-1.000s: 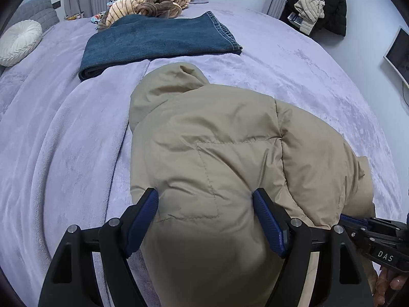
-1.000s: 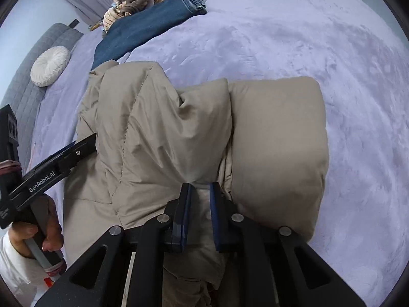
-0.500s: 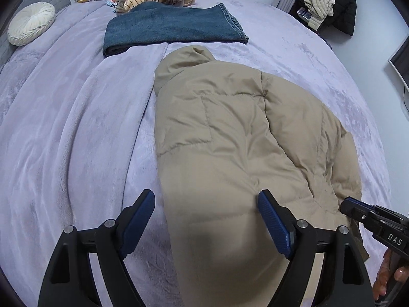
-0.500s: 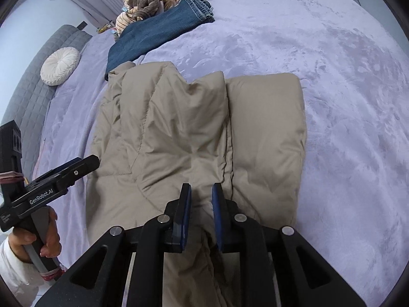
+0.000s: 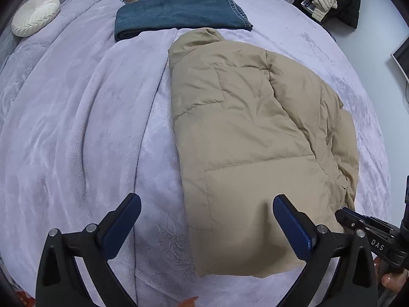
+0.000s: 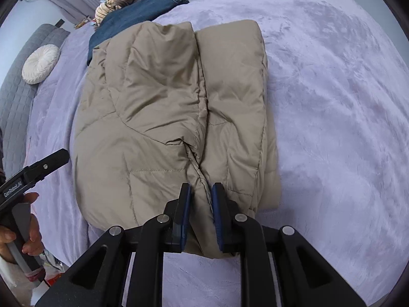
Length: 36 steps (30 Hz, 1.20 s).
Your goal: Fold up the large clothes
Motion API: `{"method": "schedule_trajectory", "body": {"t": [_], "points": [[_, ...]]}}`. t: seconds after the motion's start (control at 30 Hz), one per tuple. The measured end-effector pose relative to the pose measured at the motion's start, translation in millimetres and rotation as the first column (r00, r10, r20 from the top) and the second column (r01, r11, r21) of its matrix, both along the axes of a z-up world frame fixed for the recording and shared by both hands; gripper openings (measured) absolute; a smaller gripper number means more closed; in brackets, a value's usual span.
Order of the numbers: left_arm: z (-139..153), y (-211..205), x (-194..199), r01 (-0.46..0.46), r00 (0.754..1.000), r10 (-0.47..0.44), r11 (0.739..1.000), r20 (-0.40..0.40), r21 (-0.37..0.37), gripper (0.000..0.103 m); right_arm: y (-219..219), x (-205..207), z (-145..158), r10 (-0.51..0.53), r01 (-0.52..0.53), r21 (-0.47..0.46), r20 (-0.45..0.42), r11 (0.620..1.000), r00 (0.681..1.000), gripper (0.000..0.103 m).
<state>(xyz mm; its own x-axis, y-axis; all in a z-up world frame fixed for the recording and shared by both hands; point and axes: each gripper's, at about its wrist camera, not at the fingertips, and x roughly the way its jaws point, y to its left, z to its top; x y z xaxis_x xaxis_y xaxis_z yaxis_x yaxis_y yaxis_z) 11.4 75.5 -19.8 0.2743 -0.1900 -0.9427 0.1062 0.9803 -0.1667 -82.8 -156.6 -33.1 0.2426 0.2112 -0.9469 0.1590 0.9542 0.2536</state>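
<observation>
While my left gripper (image 5: 207, 226) hangs wide apart over the near hem, my right gripper (image 6: 200, 212) is pinched onto the puffy beige quilted jacket (image 5: 245, 133). It lies lengthwise on the lilac plush bedspread (image 5: 76, 133), hood toward the folded blue jeans (image 5: 176, 12) at the far edge, with plenty of bare spread on both sides.

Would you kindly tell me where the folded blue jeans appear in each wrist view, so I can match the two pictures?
Left wrist view: the folded blue jeans lie at top centre, just beyond the far end of the beige puffer jacket.
Right wrist view: the jeans sit at upper left, partly hidden behind the jacket.
Shared landmark: the round white cushion, left of the jeans in both.
</observation>
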Motion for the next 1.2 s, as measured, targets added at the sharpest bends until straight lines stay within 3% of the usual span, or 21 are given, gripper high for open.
{"method": "schedule_trajectory", "body": {"t": [0.17, 0.3, 0.47, 0.73, 1.13, 1.17, 1.2], "points": [[8.1, 0.4, -7.5, 0.02, 1.0, -0.021, 0.998, 0.008, 0.053, 0.103, 7.3, -3.2, 6.7, -0.01, 0.009, -0.021, -0.011, 1.0, 1.0, 0.022], [22.7, 1.5, -15.4, 0.009, 0.999, -0.012, 0.998, 0.042, 0.063, 0.103, 13.8, -6.8, 24.8, -0.005, 0.005, -0.02, 0.001, 1.0, 1.0, 0.041], [47.0, 1.0, -27.1, -0.029, 0.995, 0.021, 0.996, 0.095, 0.081, 0.103, 20.4, -12.6, 52.9, -0.003, 0.004, -0.032, 0.046, 0.999, 0.999, 0.051], [88.1, -3.1, -51.6, -0.082, 0.984, 0.065, 0.992, 0.167, 0.096, 0.103, 30.1, -23.7, 103.0, 0.044, -0.025, -0.117, 0.166, 0.993, 0.985, 0.08], [135.7, -19.5, -89.2, -0.086, 0.97, 0.061, 0.992, 0.237, 0.094, 0.103, 26.2, -44.1, 156.2, 0.052, 0.007, -0.196, 0.293, 0.981, 0.955, 0.085], [137.7, -19.5, -91.0, -0.087, 0.969, 0.062, 0.992, 0.241, 0.094, 0.103, 27.0, -46.6, 158.6, 0.054, 0.01, -0.206, 0.301, 0.979, 0.952, 0.086], [140.5, -19.5, -93.1, -0.088, 0.967, 0.063, 0.992, 0.246, 0.093, 0.103, 27.6, -48.5, 161.3, 0.056, 0.011, -0.213, 0.309, 0.977, 0.949, 0.096]]}}
